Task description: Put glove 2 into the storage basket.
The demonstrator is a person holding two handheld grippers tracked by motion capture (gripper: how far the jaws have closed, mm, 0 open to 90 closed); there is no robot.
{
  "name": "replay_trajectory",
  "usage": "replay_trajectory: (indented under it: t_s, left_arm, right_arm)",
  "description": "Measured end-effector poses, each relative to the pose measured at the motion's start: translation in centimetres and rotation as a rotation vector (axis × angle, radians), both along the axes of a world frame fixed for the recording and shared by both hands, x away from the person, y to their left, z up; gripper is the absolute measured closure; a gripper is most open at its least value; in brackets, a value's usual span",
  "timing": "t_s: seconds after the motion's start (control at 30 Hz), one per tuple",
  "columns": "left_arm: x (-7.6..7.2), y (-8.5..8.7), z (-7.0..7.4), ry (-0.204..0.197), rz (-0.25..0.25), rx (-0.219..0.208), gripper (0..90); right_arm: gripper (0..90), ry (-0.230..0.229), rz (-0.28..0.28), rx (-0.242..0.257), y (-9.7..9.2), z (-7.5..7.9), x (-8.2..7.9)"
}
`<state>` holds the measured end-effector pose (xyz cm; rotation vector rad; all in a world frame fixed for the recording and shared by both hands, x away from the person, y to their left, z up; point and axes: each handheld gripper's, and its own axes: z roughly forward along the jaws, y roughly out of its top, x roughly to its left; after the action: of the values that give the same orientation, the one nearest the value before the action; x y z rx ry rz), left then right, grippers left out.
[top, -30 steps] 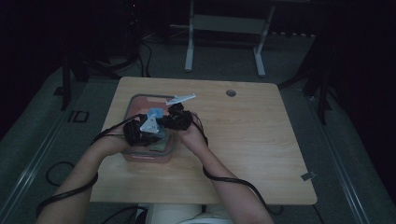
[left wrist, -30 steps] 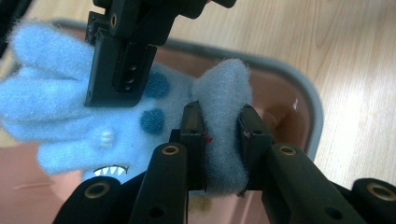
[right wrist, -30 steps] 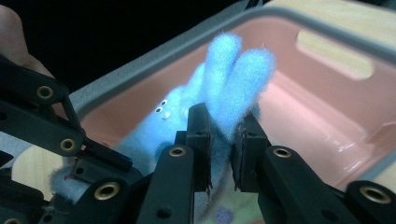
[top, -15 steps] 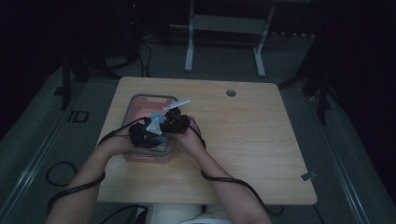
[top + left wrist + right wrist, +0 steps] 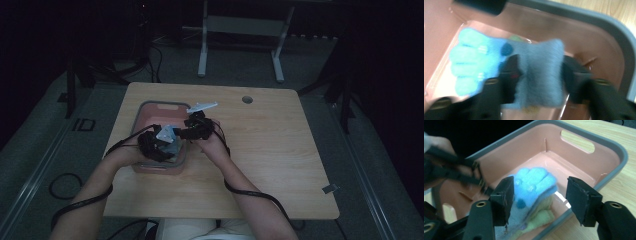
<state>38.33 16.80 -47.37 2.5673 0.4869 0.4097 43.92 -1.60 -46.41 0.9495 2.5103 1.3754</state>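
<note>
Left gripper (image 5: 537, 82) has its jaws clamped on the fuzzy blue-and-grey glove-shaped sock (image 5: 524, 72), inside the pink plastic bin with grey rim (image 5: 614, 147). Right gripper (image 5: 541, 200) jaws spread wide, straddling the toe end. Looks soft, light, floppy: pinch the cuff, I'd say.

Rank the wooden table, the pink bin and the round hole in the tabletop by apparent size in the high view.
1. wooden table, by far the largest.
2. pink bin, covering a modest part of the table's left half, partly hidden by the grippers.
3. round hole, a small spot near the far edge.
</note>
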Motion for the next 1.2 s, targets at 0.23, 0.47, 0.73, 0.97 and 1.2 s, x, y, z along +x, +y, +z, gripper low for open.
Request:
replay_trajectory:
  t_s: [0.23,0.47,0.73,0.97,1.2]
  left_arm:
    - [-0.5,0.5,2.2,-0.018,0.077,-0.120,14.8]
    - [-1.2,-0.4,3.4,-0.063,0.138,-0.224,2.5]
    - [-2.5,-2.2,3.5,-0.065,0.141,-0.313,2.6]
    - [-3.6,-4.1,3.7,-0.053,0.122,-0.338,3.2]
    - [-4.6,-6.5,3.5,-0.079,0.071,-0.337,3.3]
  right_arm:
    - [22.9,-0.010,0.033,0.046,-1.8,1.2,-0.7]
    - [16.0,-0.028,0.051,0.036,-4.1,1.7,-1.4]
    - [14.2,-0.072,0.056,0.024,-6.4,1.7,-2.1]
    - [14.2,-0.073,0.031,-0.002,-9.3,0.9,-2.4]
    - [14.2,-0.085,0.027,-0.026,-11.3,-0.1,-3.1]
